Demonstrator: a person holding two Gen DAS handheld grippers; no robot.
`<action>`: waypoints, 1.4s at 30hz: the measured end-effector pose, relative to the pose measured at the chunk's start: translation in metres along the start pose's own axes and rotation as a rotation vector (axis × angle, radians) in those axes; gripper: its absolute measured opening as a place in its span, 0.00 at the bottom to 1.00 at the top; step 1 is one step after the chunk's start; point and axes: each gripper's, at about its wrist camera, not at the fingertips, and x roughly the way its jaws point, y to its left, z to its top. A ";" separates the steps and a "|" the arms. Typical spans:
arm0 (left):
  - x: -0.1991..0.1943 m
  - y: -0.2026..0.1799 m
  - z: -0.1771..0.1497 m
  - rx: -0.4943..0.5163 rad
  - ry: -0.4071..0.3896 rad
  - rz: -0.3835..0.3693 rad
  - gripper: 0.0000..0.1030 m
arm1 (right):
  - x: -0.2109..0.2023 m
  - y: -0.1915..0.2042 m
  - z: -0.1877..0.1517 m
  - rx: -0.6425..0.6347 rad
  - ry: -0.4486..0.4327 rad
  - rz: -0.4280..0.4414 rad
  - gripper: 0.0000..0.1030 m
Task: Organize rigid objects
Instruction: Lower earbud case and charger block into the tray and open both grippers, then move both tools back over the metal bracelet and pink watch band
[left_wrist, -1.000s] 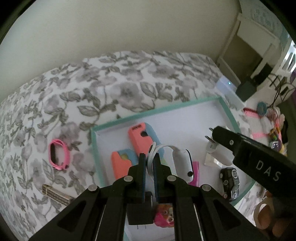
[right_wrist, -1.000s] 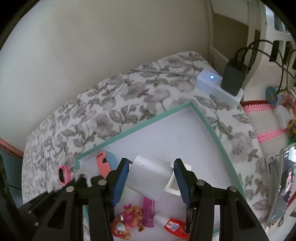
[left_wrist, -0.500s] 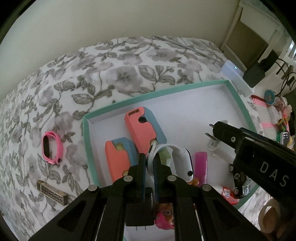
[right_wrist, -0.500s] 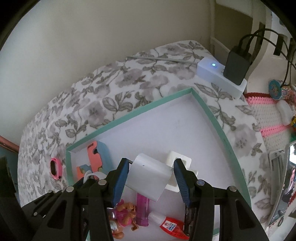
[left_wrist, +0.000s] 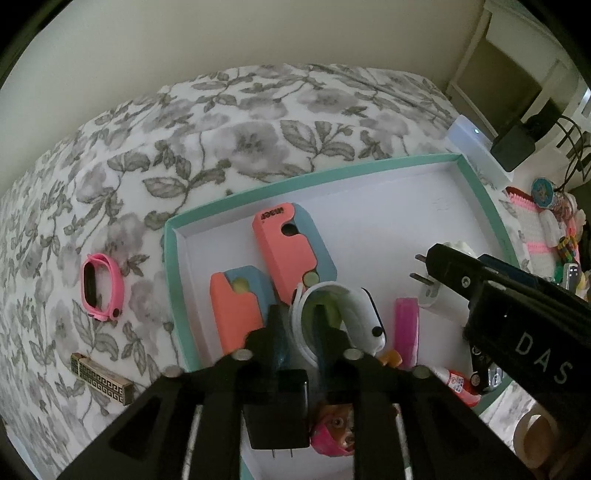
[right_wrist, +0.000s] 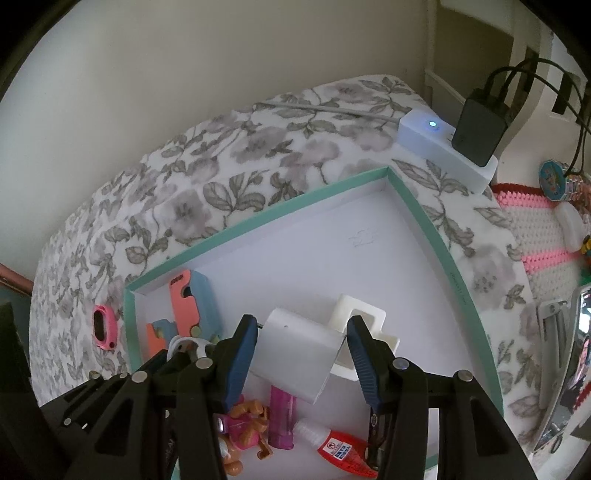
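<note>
White watch (left_wrist: 360, 317): inside the teal-rimmed tray (left_wrist: 306, 177), near its left end, band pinched by the left gripper (left_wrist: 299, 332).
Right gripper (right_wrist: 301, 354): fingers spread around a white charger (right_wrist: 295, 354), contact unclear.
Writing: "DAS" on the right gripper's body.
Pink band (left_wrist: 99, 286): on the floral cloth (left_wrist: 240, 122), left of the tray.

The left gripper (left_wrist: 298, 332) points forward and down, its two fingers (left_wrist: 276, 334) drawn near each other with a narrow gap left between them. The right gripper (right_wrist: 302, 354) also angles downward, its blue-padded fingers (right_wrist: 242, 354) spread wide apart. In the left wrist view the right gripper's black body (left_wrist: 517, 314) sits just to the right of the left fingers.
</note>
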 end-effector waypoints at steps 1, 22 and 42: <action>-0.001 0.000 0.000 -0.002 -0.001 0.000 0.28 | 0.000 0.000 0.000 -0.001 0.000 0.000 0.52; -0.030 0.035 0.013 -0.121 -0.065 0.008 0.39 | -0.010 0.004 0.002 -0.033 -0.038 -0.007 0.55; -0.034 0.090 0.011 -0.288 -0.091 0.133 0.79 | -0.014 0.012 0.002 -0.075 -0.077 -0.052 0.91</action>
